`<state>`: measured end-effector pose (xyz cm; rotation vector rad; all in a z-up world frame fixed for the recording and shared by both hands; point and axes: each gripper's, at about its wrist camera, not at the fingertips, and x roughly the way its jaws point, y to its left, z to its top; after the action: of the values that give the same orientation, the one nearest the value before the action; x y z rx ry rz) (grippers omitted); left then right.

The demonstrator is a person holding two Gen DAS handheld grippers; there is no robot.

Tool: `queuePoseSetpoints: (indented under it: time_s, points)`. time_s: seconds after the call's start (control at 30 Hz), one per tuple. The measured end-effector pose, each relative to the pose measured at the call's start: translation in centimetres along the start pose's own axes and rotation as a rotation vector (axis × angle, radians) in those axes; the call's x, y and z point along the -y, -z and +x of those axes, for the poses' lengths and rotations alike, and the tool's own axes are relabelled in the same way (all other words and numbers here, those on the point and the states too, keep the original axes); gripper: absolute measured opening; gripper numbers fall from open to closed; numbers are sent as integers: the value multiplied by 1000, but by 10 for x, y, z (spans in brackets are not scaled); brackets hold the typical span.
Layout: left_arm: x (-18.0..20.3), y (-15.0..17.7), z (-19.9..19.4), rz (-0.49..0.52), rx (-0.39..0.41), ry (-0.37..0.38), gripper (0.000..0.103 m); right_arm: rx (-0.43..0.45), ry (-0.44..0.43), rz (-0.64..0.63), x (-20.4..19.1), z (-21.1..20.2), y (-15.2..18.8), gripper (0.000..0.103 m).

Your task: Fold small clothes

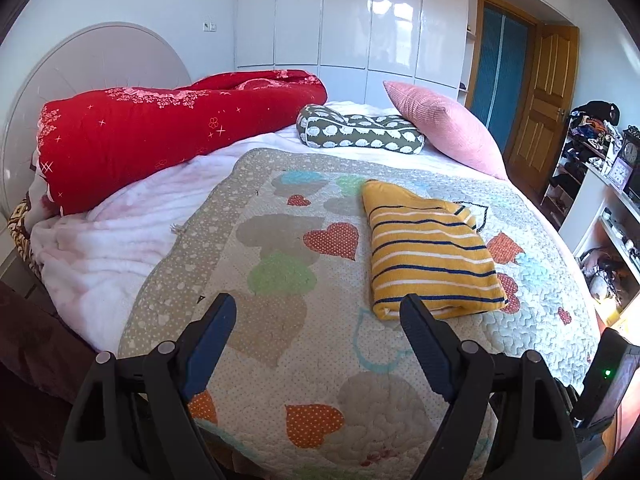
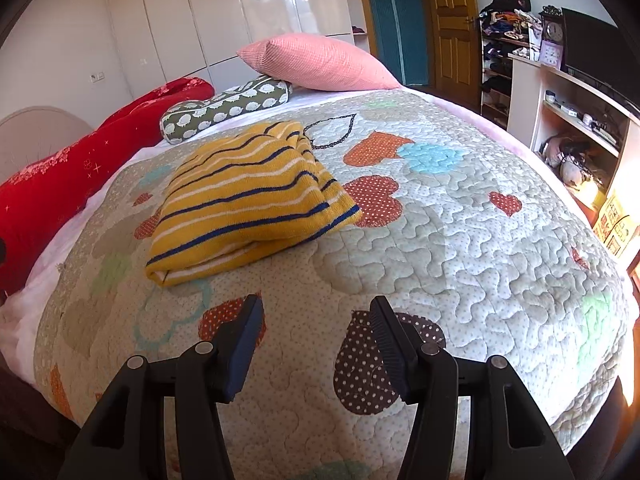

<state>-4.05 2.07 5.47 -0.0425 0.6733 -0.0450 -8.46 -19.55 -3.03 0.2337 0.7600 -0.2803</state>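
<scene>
Folded striped sweater (image 1: 430, 252) lies ahead on quilt (image 1: 280, 360), long axis running away; left tongs (image 1: 318, 312) nearer; right tongs (image 2: 316, 312) likewise released, empty.

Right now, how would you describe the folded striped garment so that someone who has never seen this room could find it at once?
Start from the bed, covered by a quilted bedspread with a heart pattern. On the middle of it lies the folded knit sweater, apart from both open grippers. It alone is mustard yellow with white and dark blue stripes; the pink pillow, the green patterned pillow and the red duvet lie farther back.
</scene>
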Motion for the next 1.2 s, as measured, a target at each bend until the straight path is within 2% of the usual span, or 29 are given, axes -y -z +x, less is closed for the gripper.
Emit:
queuePoseSetpoints:
  time_s: [0.23,0.33,0.43,0.53,0.67,1.0,1.2]
  points:
    - [-20,9,-38,-42,107,-17,87,49,-12,-75,-16,-25,0,60]
    - [-24,11,-41,-69,111,-12,87,69,-7,-112,-16,-37,-1,60]
    - [-26,11,-39,-89,93,-11,88,94,-5,-121,-11,-46,-7,62]
    - [-22,11,-30,-96,75,-42,89,134,-13,-124,-4,-51,-18,65]
    - [-7,10,-7,-67,9,-70,90,166,-27,-134,5,-45,-28,68]
    - [42,12,54,60,-123,-76,90,100,-52,-147,29,5,-36,68]
    - [55,16,75,72,-165,-68,90,74,-53,-137,40,20,-41,68]
